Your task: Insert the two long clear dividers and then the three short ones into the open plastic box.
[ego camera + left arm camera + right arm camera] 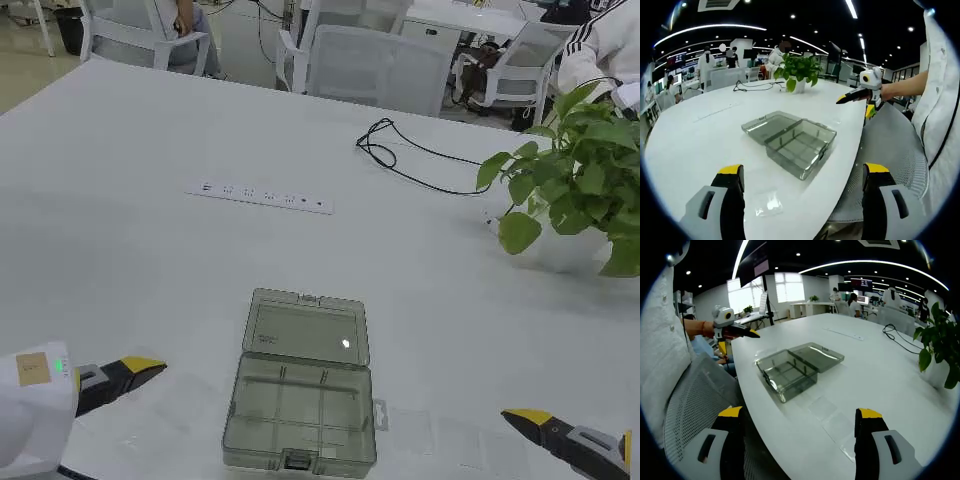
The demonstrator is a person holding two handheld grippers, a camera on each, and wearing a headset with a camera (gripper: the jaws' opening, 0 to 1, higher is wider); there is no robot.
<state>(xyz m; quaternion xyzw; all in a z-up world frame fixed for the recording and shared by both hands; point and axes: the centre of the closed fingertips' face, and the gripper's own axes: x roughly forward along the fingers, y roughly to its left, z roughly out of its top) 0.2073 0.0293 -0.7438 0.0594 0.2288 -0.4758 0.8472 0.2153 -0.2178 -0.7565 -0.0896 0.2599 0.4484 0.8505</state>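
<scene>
Both wide open, empty: left hand-held gripper point(803, 170), right hand-held gripper point(799, 413). Left gripper view catches one divider point(767, 205) by its jaw; right gripper view has dividers point(822, 407) beside the box point(787, 375).

One box point(300, 400), one plant point(580, 180), one power strip point(262, 196) and one cable point(400, 160) are counted. Two tools are recorded: left tool point(140, 368), right tool point(525, 418). Dividers point(822, 407) cannot be counted.

Open-plan office: large white table point(120, 150), mesh chairs point(375, 65), power strip point(262, 196), potted plant point(580, 170), ceiling strip lights point(875, 261), staffed desks point(807, 305) beyond.
</scene>
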